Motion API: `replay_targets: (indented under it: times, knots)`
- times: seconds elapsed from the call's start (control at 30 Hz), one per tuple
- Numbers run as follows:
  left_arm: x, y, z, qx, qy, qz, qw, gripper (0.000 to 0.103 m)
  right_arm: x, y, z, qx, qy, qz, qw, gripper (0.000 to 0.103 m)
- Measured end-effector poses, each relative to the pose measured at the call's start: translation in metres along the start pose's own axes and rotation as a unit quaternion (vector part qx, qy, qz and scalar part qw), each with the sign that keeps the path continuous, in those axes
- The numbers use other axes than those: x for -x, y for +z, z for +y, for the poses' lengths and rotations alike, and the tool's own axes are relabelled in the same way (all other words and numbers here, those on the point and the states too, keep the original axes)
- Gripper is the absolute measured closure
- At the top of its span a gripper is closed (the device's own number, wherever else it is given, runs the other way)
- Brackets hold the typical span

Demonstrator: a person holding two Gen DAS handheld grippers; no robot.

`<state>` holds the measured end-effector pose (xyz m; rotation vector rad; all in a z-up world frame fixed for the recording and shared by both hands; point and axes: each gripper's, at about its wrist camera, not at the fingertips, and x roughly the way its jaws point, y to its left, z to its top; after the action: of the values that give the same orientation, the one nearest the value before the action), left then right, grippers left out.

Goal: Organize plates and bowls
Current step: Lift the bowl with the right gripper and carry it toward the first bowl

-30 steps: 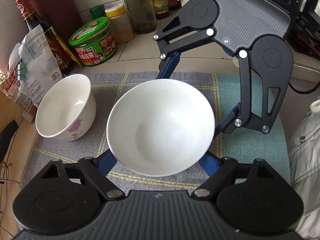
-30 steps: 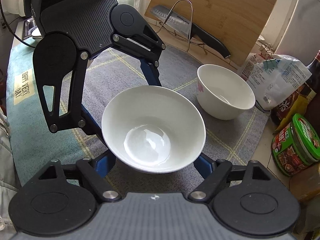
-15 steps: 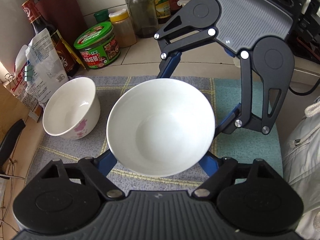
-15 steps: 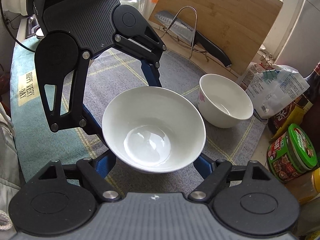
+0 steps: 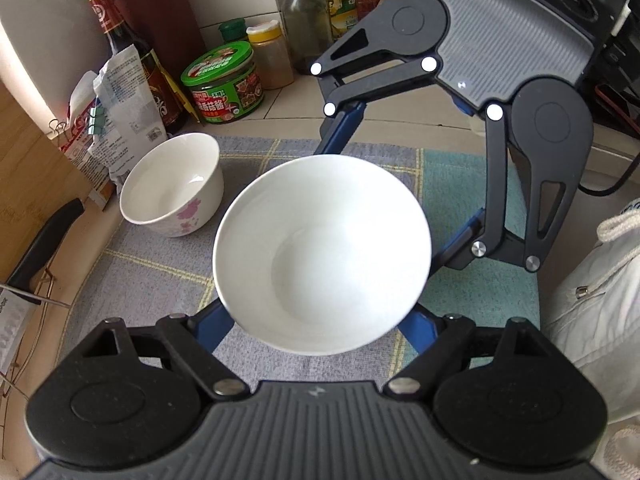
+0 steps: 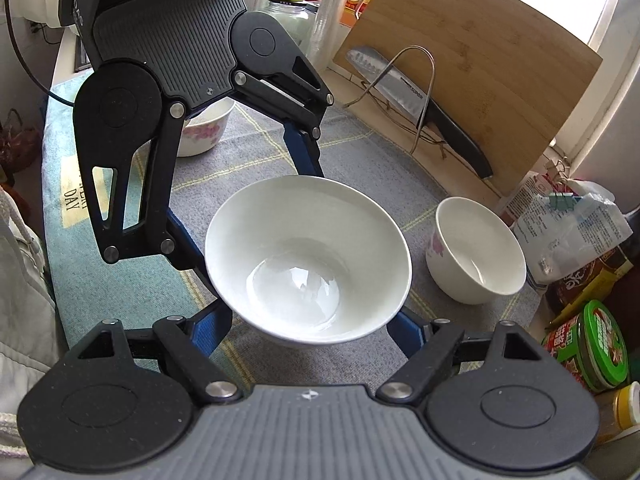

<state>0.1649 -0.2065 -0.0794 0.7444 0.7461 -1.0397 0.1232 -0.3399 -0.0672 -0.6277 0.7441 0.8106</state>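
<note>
Both grippers on the big white bowl right now, one from each side. Left gripper: blue fingers hug the bowl's lower wall, jaws narrow, closed on it. Right gripper, same deal from the opp. side, its fingers pressed to the bowl's underside. In the left view the right gripper's blue fingers reach in from the far edge of the bowl.

Bowl sits upright, empty, glossy inside, and looks held above the grey checked mat; can't tell for sure if the base clears the cloth, it's hidden.

Small bowl w/ pink flowers stands on the mat, apart from the big one, near the mat's edge by the paper bags. Second flowered bowl partly hidden behind the left gripper in the right view.

Around: green-lid jar, dark sauce bottle, wooden cutting board leaning upright, knife in a wire rack against it.
</note>
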Motion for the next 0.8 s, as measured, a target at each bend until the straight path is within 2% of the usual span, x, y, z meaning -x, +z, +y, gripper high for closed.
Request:
replay_targets:
  times: [0.8]
  knots:
    - [0.085, -0.08, -0.001, 0.063, 0.055, -0.006, 0.9964, 0.016, -0.02, 0.088, 0.063, 0.08, 0.031, -0.022, 0.996, 0.016]
